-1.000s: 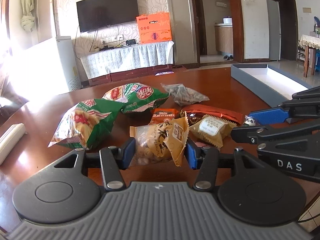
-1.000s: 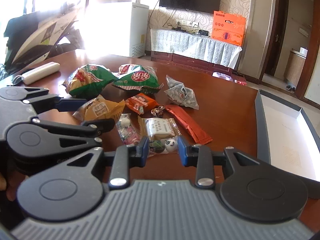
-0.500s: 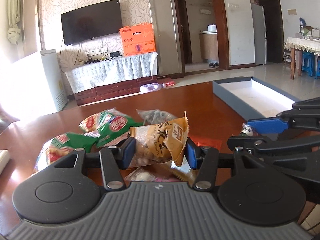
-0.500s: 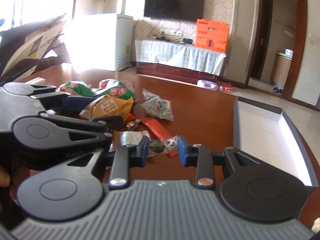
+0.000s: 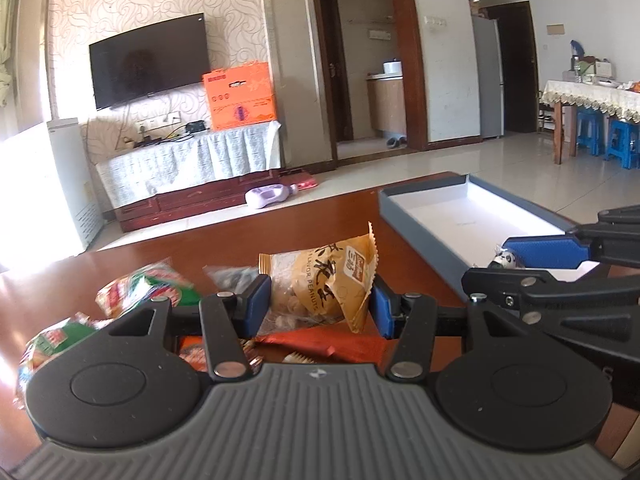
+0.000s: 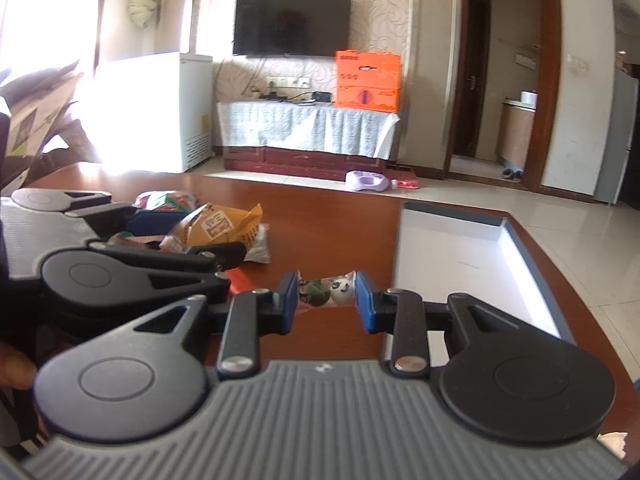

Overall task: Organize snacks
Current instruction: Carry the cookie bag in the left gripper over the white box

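left gripper (image 5: 318, 300) clamped on peanut bag (image 5: 320, 282), held between blue pads above table (image 5: 320, 220) | right gripper (image 6: 326, 300) clamped on panda candy packet (image 6: 328, 290), beside gray tray (image 6: 448, 210)

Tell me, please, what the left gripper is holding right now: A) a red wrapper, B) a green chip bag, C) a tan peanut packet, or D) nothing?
C: the tan peanut packet sits clamped between the left gripper's blue fingers, lifted above the other snacks.
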Demonstrator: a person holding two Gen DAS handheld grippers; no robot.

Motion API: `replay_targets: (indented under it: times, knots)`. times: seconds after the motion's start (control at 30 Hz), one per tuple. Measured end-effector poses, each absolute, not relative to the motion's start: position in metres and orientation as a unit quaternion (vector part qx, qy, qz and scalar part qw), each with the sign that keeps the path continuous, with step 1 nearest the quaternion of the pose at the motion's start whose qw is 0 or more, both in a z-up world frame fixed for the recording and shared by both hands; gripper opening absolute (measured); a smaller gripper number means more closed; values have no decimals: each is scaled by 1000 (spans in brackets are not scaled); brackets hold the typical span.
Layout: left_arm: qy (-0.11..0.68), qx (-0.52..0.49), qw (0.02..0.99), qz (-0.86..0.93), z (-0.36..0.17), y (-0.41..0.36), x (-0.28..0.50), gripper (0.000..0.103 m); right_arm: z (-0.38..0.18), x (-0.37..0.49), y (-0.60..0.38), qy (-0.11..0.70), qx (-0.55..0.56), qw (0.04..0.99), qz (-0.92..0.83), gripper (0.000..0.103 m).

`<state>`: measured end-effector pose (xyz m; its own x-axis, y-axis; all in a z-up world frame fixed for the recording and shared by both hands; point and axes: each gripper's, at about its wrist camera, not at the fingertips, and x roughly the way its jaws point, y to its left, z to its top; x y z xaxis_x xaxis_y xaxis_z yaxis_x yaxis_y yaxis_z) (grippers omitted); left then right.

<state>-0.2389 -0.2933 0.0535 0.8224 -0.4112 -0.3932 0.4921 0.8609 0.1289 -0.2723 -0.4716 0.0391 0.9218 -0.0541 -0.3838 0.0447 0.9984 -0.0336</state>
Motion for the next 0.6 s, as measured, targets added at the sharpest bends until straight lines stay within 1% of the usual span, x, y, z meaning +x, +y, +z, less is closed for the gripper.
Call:
replay_targets:
  times: [0.3,0.6]
  knots:
    - [174,116,940,-270,57,-340,-225,58,38,-277,-506,185,11,979,-81,35]
    - [177,120,930,-299,48,-397,-210,58,34,-270,-539,180,19,974,-138,35]
